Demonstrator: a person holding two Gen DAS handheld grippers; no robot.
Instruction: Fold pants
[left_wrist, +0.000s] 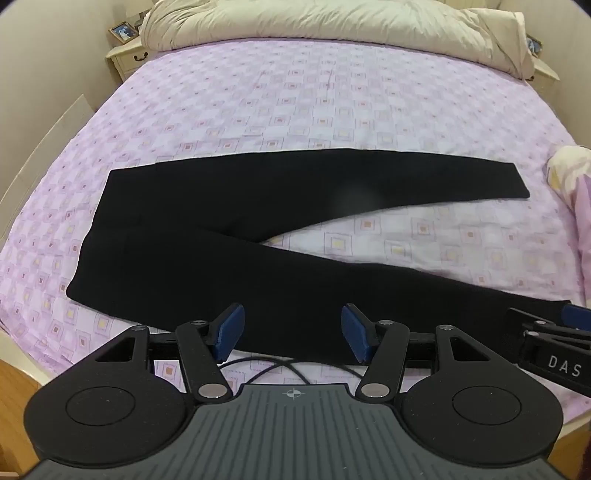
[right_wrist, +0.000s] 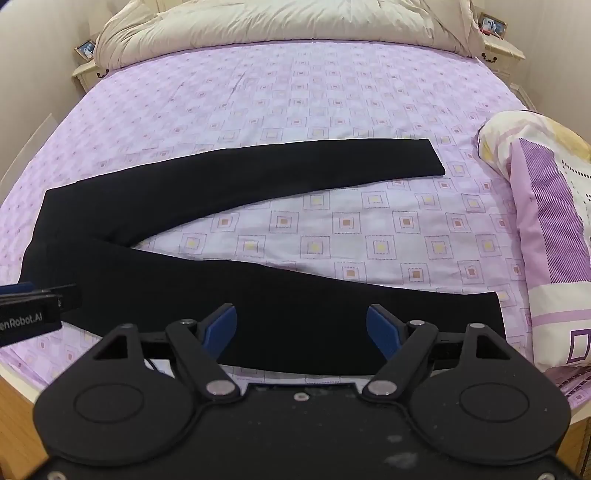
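Both claws, left claw (left_wrist: 291, 332) and right claw (right_wrist: 301, 330), gape empty over the soft, limp black pants (left_wrist: 192, 236); pinch the near leg's hem and waistband.

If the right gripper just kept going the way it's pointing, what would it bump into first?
Most likely the black pants. The right gripper points steeply down with open jaws over the near leg, nothing between. How far above the cloth it is, I can't tell.
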